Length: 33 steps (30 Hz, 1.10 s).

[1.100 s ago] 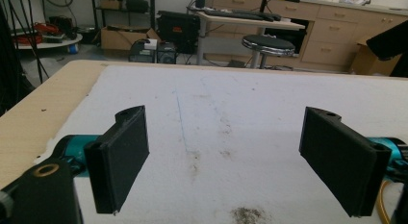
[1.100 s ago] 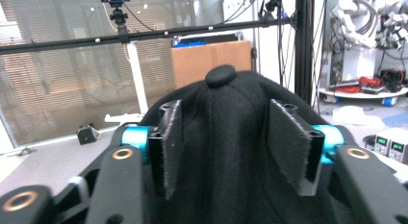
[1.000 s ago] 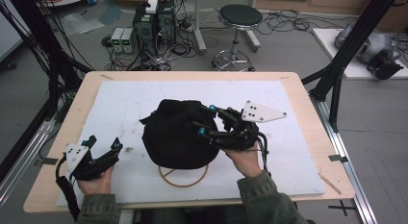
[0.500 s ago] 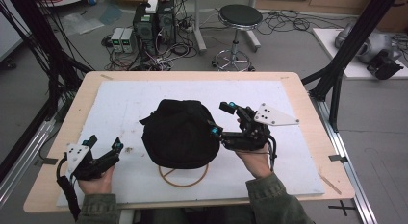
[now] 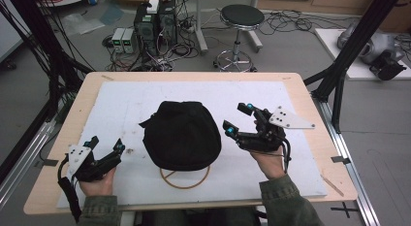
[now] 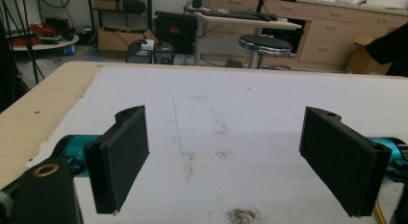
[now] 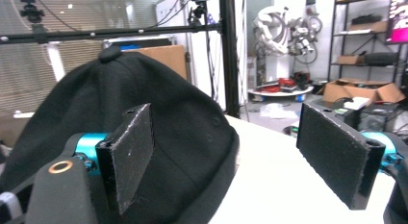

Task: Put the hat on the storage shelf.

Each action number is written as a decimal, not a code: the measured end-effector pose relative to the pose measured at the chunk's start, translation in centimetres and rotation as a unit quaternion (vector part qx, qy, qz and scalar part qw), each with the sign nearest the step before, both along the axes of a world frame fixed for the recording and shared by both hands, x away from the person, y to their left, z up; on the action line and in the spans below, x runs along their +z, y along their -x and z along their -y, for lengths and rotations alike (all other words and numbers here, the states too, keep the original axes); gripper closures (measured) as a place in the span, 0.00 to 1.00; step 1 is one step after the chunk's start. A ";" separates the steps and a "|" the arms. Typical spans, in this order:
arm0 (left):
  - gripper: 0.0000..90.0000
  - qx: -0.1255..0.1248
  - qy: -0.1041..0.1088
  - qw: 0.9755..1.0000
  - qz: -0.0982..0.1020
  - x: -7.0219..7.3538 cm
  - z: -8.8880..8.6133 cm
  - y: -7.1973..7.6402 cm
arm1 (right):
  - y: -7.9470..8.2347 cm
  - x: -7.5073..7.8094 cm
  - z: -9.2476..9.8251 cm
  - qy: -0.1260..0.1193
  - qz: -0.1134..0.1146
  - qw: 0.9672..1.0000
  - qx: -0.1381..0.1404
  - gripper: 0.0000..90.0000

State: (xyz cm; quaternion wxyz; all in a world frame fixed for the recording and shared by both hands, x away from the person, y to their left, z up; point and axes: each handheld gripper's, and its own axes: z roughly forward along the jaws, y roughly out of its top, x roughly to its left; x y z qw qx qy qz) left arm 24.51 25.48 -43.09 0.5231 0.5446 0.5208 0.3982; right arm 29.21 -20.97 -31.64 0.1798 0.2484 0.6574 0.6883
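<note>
A black cap (image 5: 181,134) lies crown-up in the middle of the white mat (image 5: 126,100), with a thin tan ring (image 5: 186,188) showing under its near edge. My right gripper (image 5: 236,118) hovers just right of the cap, apart from it. Its jaws have just been opening and stand wide with nothing between the pads. In the right gripper view (image 7: 226,156) the cap (image 7: 183,118) rises close behind the left jaw. My left gripper (image 5: 105,142) rests at the mat's near left corner, open and empty. The left gripper view (image 6: 223,161) looks over bare stained mat.
The mat covers most of a wooden table (image 5: 82,104). Black frame posts (image 5: 339,75) stand at the table's sides. A stool (image 5: 242,15) and electronics boxes (image 5: 155,22) sit on the floor beyond the far edge.
My right gripper has drawn back to the right, off the cap's side, and its jaws have spread apart. The cap has settled flat. The left hand has stayed put.
</note>
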 end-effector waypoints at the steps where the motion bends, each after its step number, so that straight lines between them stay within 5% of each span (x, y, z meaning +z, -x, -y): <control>1: 0.20 0.000 0.000 1.000 0.000 0.0 0.0 0.0 | 0.0 -0.1 0.2 0.001 0.000 1.000 -0.004 0.22; 8: 0.20 0.001 0.000 1.000 0.000 0.0 -0.1 0.0 | -0.2 -1.3 1.4 0.013 0.002 0.999 -0.047 0.20; 15: 0.20 0.002 0.000 1.000 0.000 0.0 0.0 0.1 | 0.0 -2.5 3.2 0.019 0.003 0.994 -0.111 0.20; 30: 0.19 0.000 -0.004 1.000 0.003 0.1 0.1 0.1 | 0.9 -6.2 7.4 0.041 -0.007 0.970 -0.239 0.20; 33: 0.19 -0.002 -0.004 1.000 0.003 0.1 0.2 0.1 | 1.1 -6.7 8.0 0.038 -0.005 0.962 -0.269 0.20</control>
